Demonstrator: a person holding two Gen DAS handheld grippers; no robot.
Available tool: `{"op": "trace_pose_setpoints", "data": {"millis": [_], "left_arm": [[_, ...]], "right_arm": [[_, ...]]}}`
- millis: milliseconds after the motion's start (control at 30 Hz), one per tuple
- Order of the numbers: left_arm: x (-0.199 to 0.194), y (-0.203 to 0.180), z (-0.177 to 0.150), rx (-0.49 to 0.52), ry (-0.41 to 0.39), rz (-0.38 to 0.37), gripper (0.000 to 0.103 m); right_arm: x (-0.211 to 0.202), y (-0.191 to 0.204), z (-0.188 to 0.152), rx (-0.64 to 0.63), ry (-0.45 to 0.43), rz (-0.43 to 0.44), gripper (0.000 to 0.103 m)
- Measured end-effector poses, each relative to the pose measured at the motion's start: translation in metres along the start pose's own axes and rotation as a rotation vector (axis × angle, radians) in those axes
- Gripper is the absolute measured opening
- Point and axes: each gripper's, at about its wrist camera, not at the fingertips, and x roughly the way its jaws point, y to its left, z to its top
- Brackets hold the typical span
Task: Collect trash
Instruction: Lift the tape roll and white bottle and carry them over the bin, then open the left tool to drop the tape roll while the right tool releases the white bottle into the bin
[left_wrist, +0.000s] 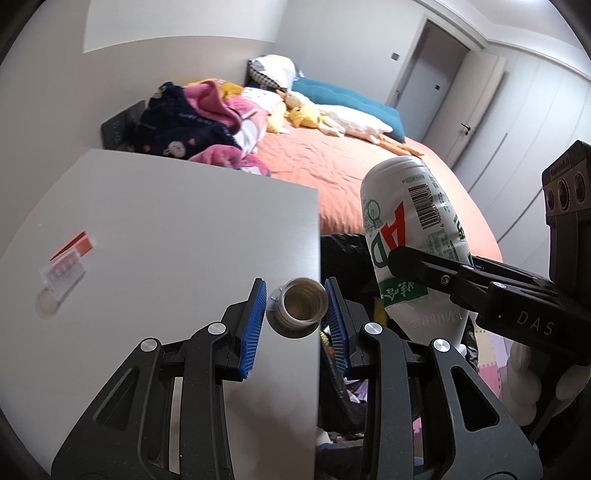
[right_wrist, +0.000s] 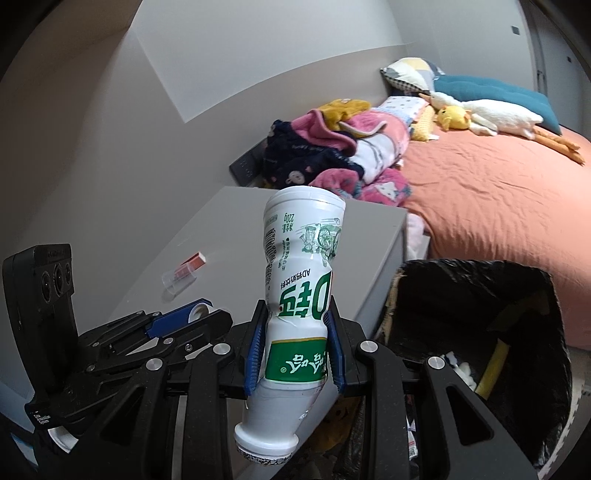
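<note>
Right gripper (right_wrist: 295, 350) clamped on crumpled white-and-green plastic drink bottle (right_wrist: 301, 280), upside down; left gripper (left_wrist: 295, 314) pinching small white screw cap (left_wrist: 301, 306) above grey surface (left_wrist: 166, 221). Best carried clear over black-lined bin (right_wrist: 480, 325) at four o'clock before release. Bin floor mostly unseen.

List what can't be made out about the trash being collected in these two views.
- Bin contents: right wrist view, dark liner shadows them.
- Bottle mouth: right wrist view, faces away.
- Small packet on the cabinet: left wrist view, blurred.
</note>
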Motion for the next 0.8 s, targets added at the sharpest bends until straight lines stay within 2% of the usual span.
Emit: {"op": "trace_pose_setpoints", "data": {"millis": [800], "left_arm": [[0.042,-0.097,0.023,0.171,0.042,-0.175,0.032]], "right_arm": [[-0.064,-0.088,-0.006,0.154,-0.119,-0.145,0.032]]}}
